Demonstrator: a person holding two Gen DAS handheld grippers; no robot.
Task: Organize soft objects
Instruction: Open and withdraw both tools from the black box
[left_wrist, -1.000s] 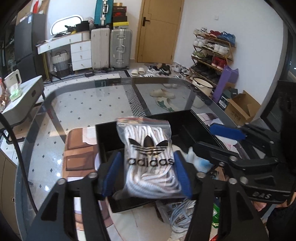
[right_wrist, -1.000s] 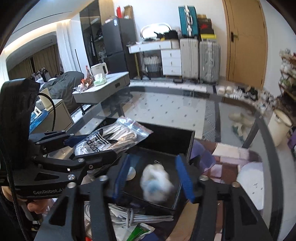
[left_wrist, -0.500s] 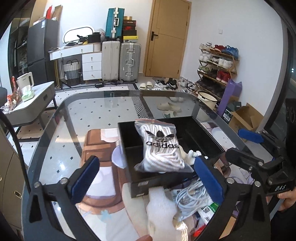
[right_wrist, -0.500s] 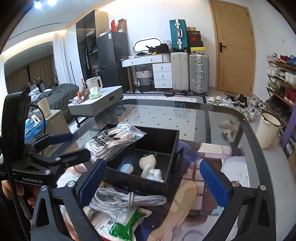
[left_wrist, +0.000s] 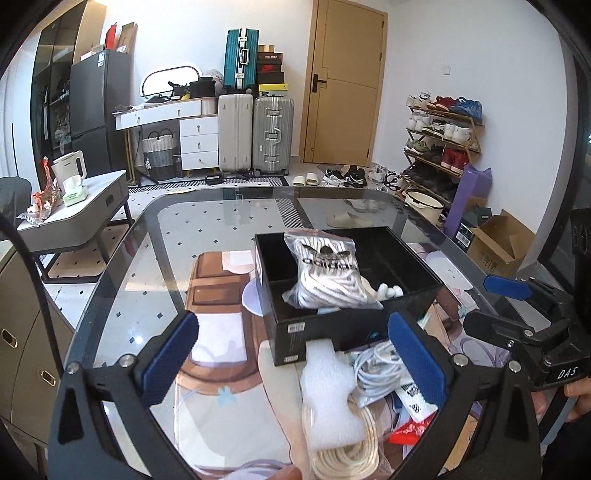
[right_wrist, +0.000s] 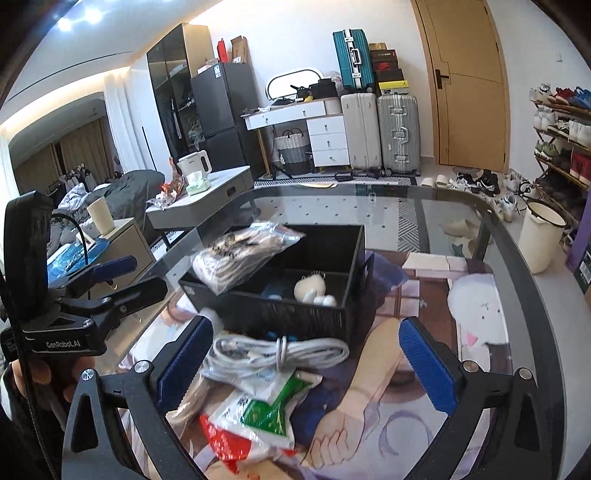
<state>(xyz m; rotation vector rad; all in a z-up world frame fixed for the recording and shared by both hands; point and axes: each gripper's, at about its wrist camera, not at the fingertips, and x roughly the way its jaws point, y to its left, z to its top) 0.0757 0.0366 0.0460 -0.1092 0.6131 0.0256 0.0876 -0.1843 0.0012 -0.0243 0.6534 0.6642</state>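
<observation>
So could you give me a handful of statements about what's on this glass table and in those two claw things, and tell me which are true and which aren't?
1. The adidas bag lies in the black box. True.
2. The left gripper is clamped on that bag. False: its jaws are wide open and hold nothing.
3. A small white plush toy sits inside the box. True.
4. The bundle of white cable is packed in the box. False: it lies on the table in front of the box.
5. The right gripper is open and empty. True.
</observation>
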